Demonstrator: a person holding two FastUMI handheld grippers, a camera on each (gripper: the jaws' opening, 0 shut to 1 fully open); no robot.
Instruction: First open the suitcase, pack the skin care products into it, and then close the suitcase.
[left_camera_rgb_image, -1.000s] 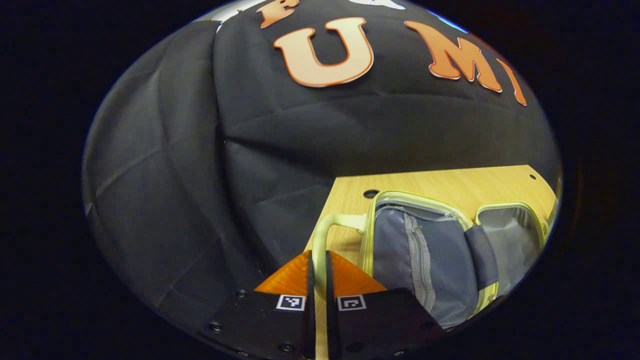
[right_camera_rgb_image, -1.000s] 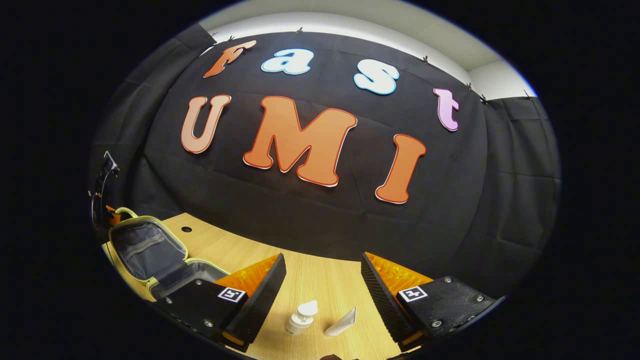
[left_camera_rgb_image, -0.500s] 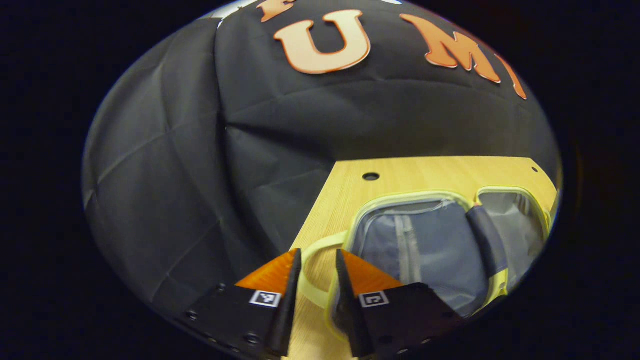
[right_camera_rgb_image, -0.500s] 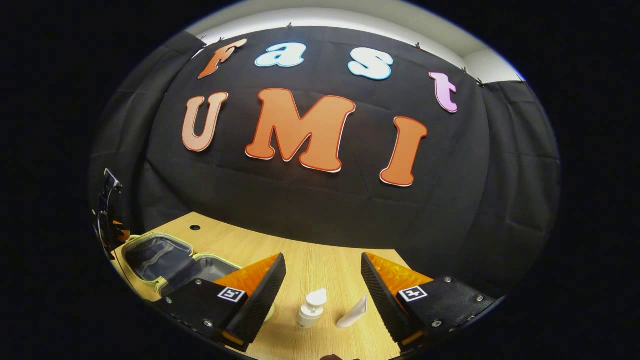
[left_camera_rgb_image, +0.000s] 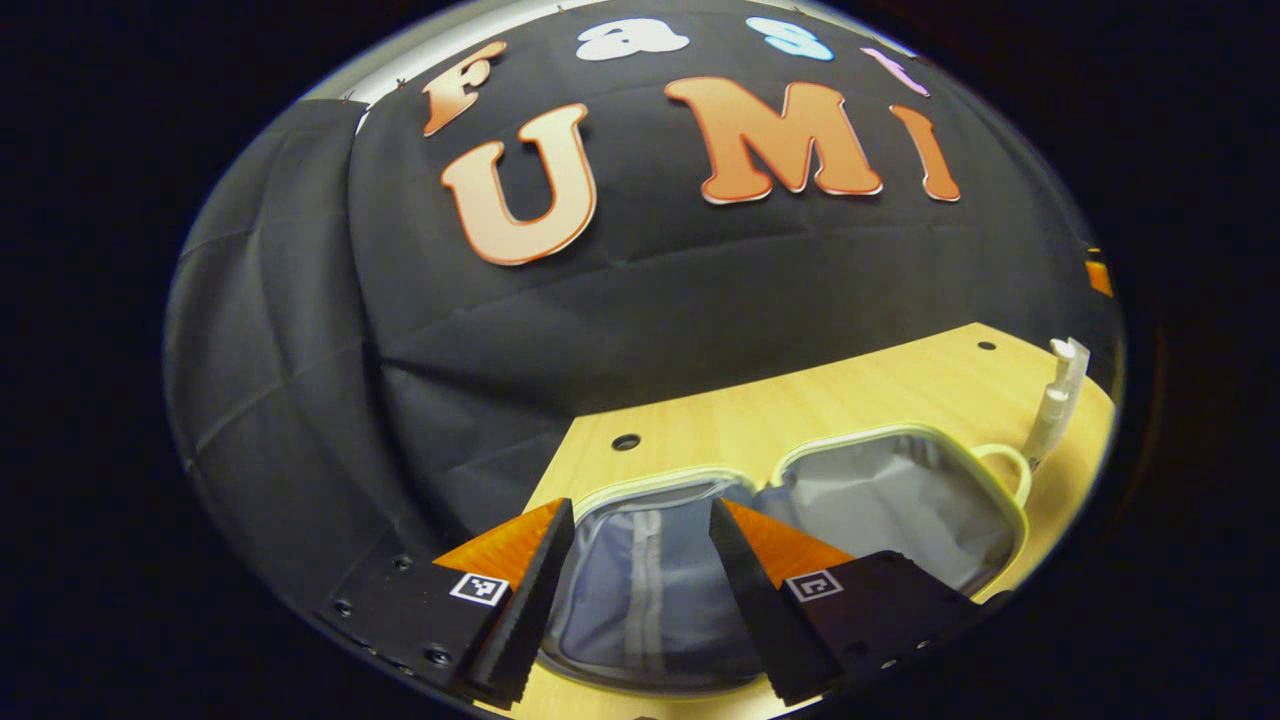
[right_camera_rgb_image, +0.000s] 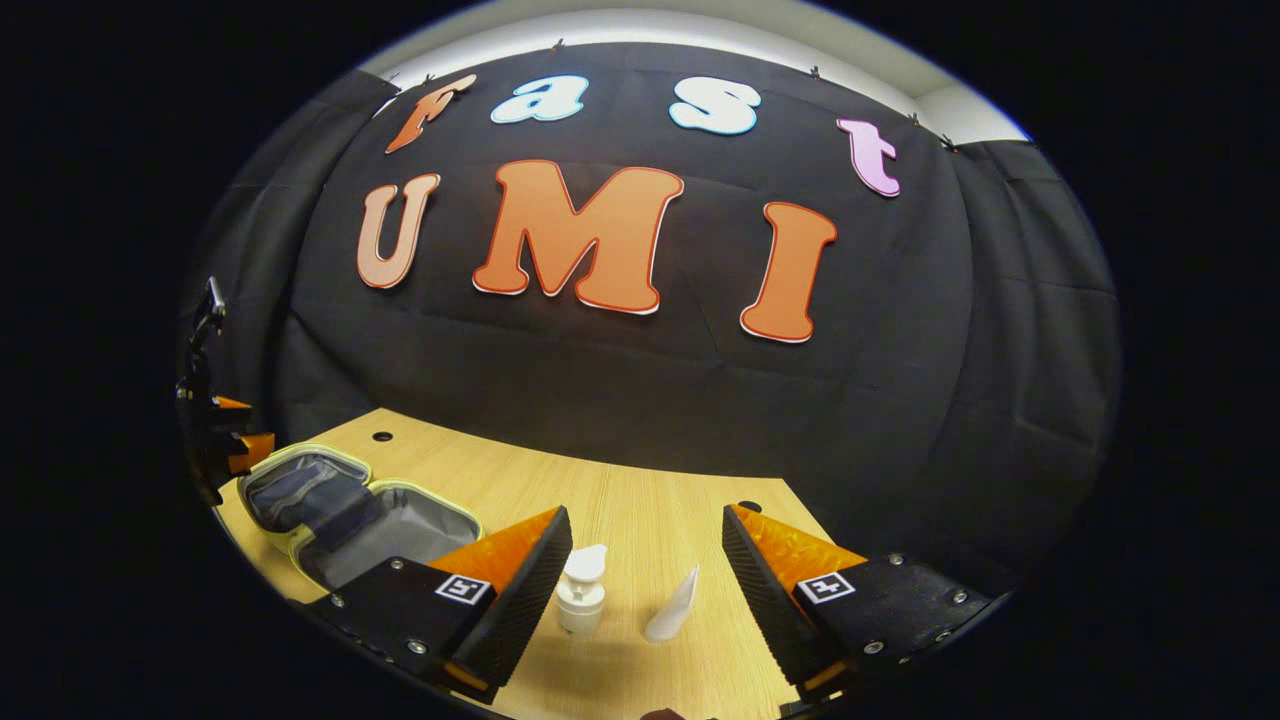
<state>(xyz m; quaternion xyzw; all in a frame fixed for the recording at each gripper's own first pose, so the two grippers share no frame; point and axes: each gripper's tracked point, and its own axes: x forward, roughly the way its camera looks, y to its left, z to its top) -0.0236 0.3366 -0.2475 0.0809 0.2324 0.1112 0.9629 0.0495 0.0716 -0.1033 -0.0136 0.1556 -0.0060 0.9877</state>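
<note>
Change since a second ago: left gripper (left_camera_rgb_image: 640, 545), then pinched on the suitcase handle (left_camera_rgb_image: 1003, 468), now released and spread above the lid half; lid, then raised, now laid flat on the table.
Suitcases: one (left_camera_rgb_image: 800, 530), lying open, lower centre of the left gripper view; also lower left of the right gripper view (right_camera_rgb_image: 350, 510).
Suitcase halves: two, side by side, touching along a hinge band, both lined grey with a pale yellow-green rim.
Handles: one, pale loop at the right end of the right-hand half in the left gripper view.
Pump bottles: one (right_camera_rgb_image: 581, 592), white, upright, lower centre of the right gripper view, just beside the gripper's left finger; also at the right edge of the left gripper view (left_camera_rgb_image: 1058, 398), just past the handle.
Tubes: one (right_camera_rgb_image: 673, 606), white, tilted, just right of the pump bottle, apart from it.
Skin care items inside the case: zero counted.
Table: one (right_camera_rgb_image: 640, 500), light wood; three small round holes counted across the two views.
Left gripper: fingers wide apart, holding nothing.
Right gripper (right_camera_rgb_image: 648, 545): fingers wide apart, holding nothing, bottle and tube seen between them on the table.
</note>
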